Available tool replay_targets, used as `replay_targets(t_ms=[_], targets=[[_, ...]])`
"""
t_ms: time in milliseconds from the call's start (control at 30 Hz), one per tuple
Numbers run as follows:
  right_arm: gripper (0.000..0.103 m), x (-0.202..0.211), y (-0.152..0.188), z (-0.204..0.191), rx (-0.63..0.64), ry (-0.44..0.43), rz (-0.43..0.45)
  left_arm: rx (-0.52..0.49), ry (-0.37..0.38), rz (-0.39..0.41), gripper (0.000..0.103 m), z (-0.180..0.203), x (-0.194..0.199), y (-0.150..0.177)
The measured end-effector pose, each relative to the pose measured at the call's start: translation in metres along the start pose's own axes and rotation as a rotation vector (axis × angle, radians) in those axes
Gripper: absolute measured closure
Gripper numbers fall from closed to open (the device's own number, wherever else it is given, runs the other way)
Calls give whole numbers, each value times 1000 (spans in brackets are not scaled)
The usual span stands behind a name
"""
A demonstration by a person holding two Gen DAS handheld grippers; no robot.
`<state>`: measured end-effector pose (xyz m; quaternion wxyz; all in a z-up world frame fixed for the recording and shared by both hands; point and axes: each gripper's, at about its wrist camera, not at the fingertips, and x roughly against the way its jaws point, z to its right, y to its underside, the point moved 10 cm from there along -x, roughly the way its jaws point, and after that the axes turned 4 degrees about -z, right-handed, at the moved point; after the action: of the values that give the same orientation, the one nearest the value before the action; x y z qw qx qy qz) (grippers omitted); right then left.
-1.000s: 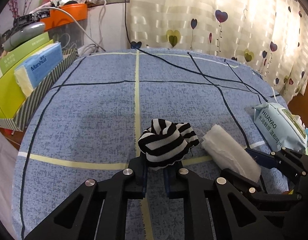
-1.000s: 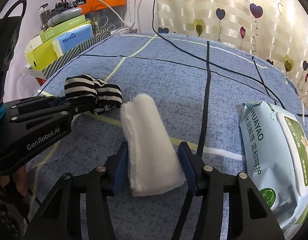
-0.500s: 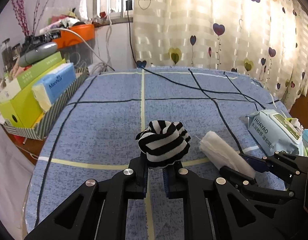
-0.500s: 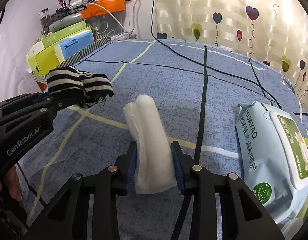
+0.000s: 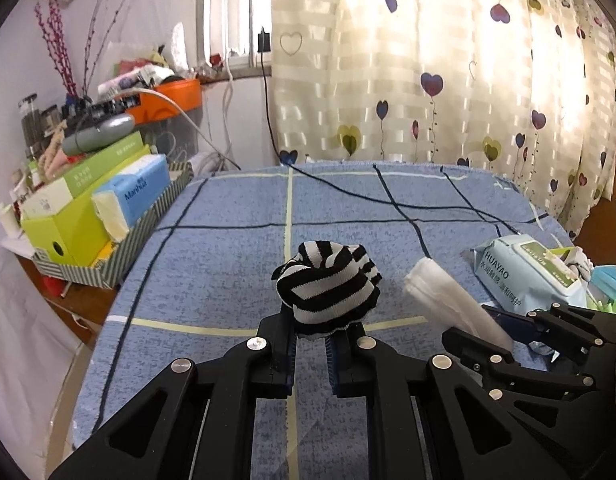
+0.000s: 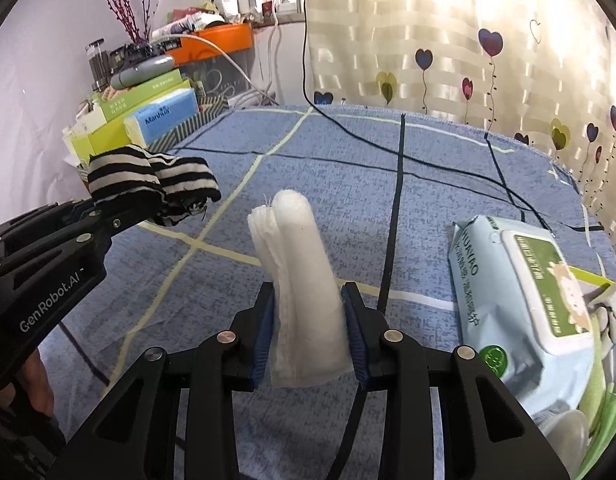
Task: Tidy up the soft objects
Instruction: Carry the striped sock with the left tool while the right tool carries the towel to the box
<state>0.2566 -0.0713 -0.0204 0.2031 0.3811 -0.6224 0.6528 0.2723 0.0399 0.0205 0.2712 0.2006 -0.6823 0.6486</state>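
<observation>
My left gripper (image 5: 311,334) is shut on a balled black-and-white striped cloth (image 5: 327,288) and holds it above the blue checked bed cover (image 5: 228,240). The cloth also shows at the left of the right wrist view (image 6: 148,184). My right gripper (image 6: 311,312) is shut on a folded white towel (image 6: 304,280), lifted off the cover. The towel also shows in the left wrist view (image 5: 447,300), to the right of the striped cloth.
A pale blue wet-wipes pack (image 6: 527,300) lies at the right on the cover. A striped tray (image 5: 140,236) with a blue tissue pack (image 5: 136,196) and green boxes stands at the left edge. A black cable (image 5: 347,192) crosses the far cover. Heart-print curtains (image 5: 467,80) hang behind.
Both grippers rose off the cover with their loads. The right gripper closed on the white towel and lifted it. The striped cloth went up with the left gripper.
</observation>
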Motion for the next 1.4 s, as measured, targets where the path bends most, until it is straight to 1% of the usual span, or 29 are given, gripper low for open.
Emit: replay_targets(t_ms=[333, 533, 633, 733, 933, 1100, 1267, 1400], targets=[[68, 43, 4, 15, -33, 11, 47, -8, 38, 38, 91, 22, 37, -5], [68, 69, 15, 35, -63, 35, 67, -22, 74, 49, 91, 45, 56, -3], [68, 85, 19, 45, -71, 52, 80, -46, 73, 58, 91, 59, 64, -2], [68, 100, 24, 57, -84, 74, 93, -54, 111, 57, 91, 77, 72, -1], [68, 129, 38, 89, -122, 122, 116, -89, 154, 56, 91, 117, 85, 3], [68, 151, 51, 119, -154, 170, 128, -117, 206, 58, 91, 153, 95, 6], [68, 170, 66, 148, -185, 216, 132, -157, 274, 43, 91, 193, 101, 12], [68, 182, 78, 170, -210, 254, 127, -168, 329, 18, 91, 220, 101, 18]])
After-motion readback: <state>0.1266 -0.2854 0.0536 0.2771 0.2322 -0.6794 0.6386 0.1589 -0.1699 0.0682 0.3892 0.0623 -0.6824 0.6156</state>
